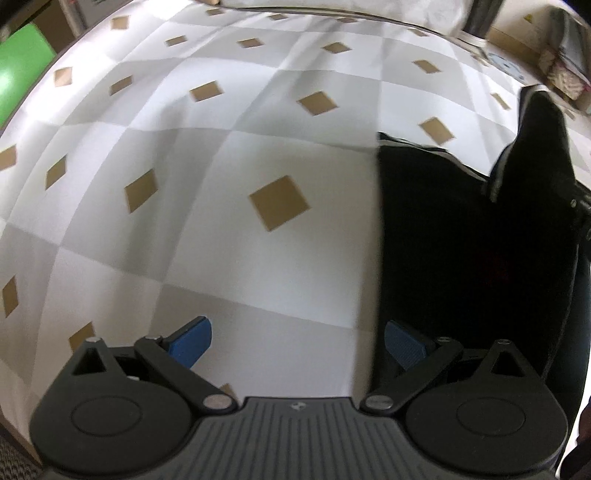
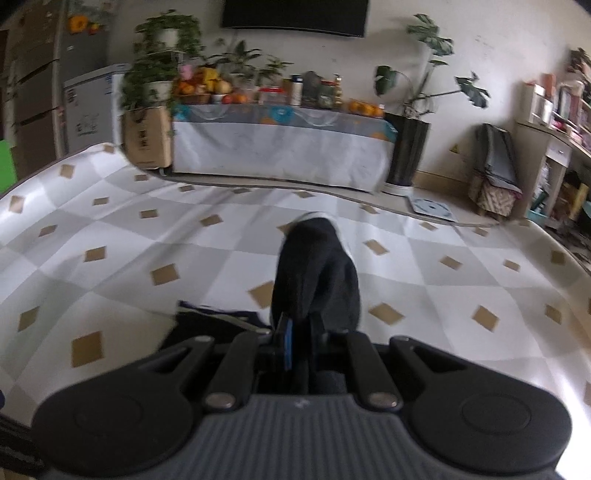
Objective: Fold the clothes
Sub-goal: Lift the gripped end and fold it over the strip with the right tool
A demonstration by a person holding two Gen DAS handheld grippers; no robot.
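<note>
Right tongs [image 2: 298, 341] pinching black garment [image 2: 317, 280]

Surface finishes. The black garment [image 1: 443, 236] is soft matt cloth, fleecy in look, with a paler edge trim. It lies on a smooth sheet [image 1: 258, 277] printed with grey and white squares and tan diamonds, faintly satiny, creased along fold lines. Left tongs [image 1: 297, 345]: matt black plastic arms, bright metal pivot pins, ribbed blue pads [image 1: 192, 341], ridged grey housing. Right tongs [image 2: 299, 345]: same plastic and metal. Background: a cloth-draped side table [image 2: 280, 147], a brown cardboard box [image 2: 147, 138], a glossy dark screen [image 2: 295, 14].
</note>
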